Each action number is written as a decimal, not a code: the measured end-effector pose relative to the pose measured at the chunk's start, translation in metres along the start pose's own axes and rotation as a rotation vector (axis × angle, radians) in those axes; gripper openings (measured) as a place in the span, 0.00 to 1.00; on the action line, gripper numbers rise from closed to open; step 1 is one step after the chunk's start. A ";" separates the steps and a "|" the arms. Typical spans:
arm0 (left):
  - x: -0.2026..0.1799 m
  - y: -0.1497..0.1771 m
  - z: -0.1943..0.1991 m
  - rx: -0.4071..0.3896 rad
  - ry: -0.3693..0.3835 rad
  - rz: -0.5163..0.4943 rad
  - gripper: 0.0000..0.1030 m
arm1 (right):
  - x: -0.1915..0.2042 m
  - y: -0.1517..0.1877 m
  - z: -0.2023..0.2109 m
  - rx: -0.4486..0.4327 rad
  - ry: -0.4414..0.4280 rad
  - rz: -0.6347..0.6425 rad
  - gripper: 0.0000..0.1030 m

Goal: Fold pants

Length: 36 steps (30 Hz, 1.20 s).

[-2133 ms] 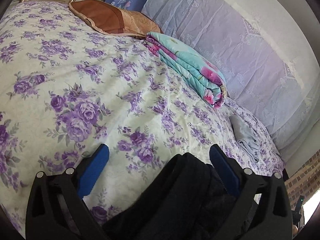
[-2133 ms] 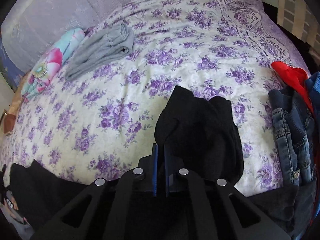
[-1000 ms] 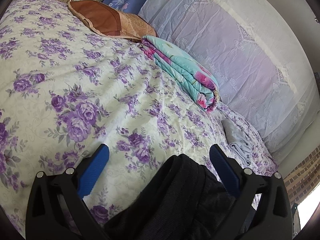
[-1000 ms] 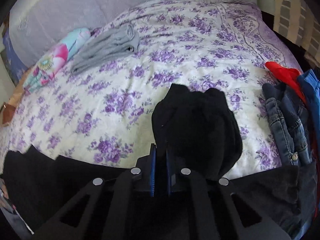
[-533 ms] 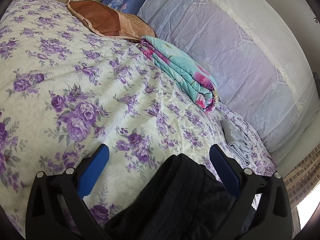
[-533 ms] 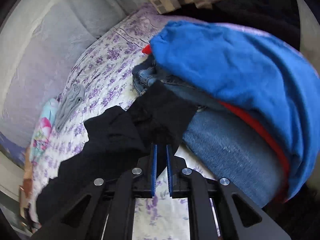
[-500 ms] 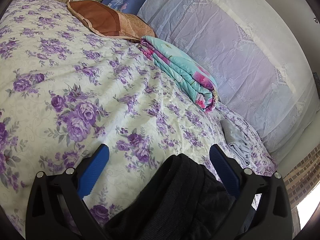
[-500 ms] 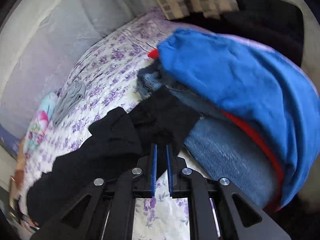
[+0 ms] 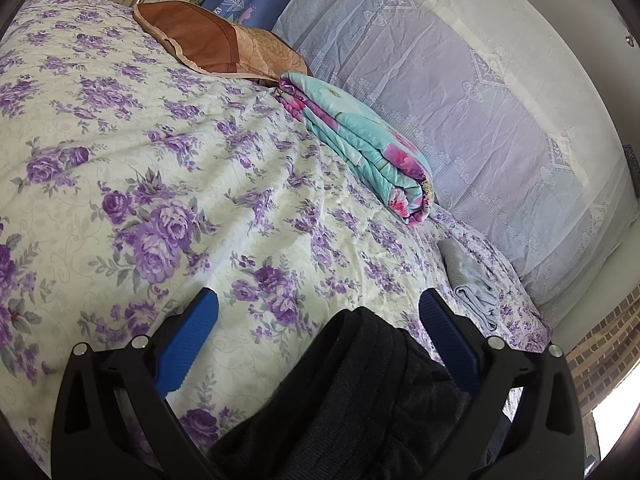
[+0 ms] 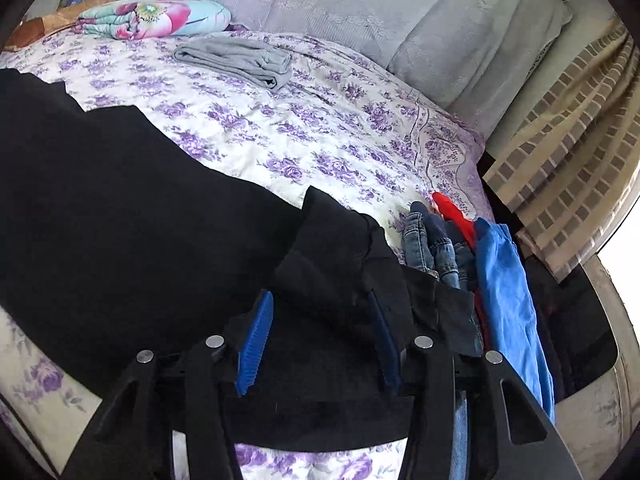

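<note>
Pants (image 10: 132, 216) sprawl black across the bed (image 10: 320, 128) | left gripper (image 9: 320, 320) fingers apart over bunched fabric | right gripper (image 10: 322, 332) fingers apart, probably just above cloth | pinch one hem cleanly, pull flat first.

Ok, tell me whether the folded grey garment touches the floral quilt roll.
Apart. The right wrist view shows purple-flowered sheet between the grey garment and quilt roll.
</note>
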State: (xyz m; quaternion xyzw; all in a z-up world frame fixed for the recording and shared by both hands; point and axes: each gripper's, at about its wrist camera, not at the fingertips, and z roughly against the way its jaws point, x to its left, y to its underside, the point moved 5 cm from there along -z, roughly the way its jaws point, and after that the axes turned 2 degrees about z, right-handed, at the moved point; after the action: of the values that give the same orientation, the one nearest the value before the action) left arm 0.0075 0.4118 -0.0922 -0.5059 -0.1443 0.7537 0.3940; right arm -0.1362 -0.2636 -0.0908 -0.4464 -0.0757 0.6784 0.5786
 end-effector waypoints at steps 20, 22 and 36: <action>0.000 0.000 0.000 -0.002 0.001 0.000 0.95 | -0.191 0.091 0.003 0.003 -0.382 -1.217 0.05; 0.000 0.000 0.000 -0.002 0.002 0.000 0.95 | -0.177 0.119 -0.019 0.081 -0.393 -1.259 0.05; -0.001 0.000 0.001 -0.002 0.006 0.000 0.95 | -0.129 0.118 -0.018 0.132 -0.558 -1.247 0.42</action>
State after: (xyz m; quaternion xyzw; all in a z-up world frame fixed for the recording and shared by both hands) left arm 0.0067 0.4115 -0.0906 -0.5084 -0.1436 0.7521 0.3939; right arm -0.2172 -0.4190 -0.1078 -0.0916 -0.4232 0.3112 0.8460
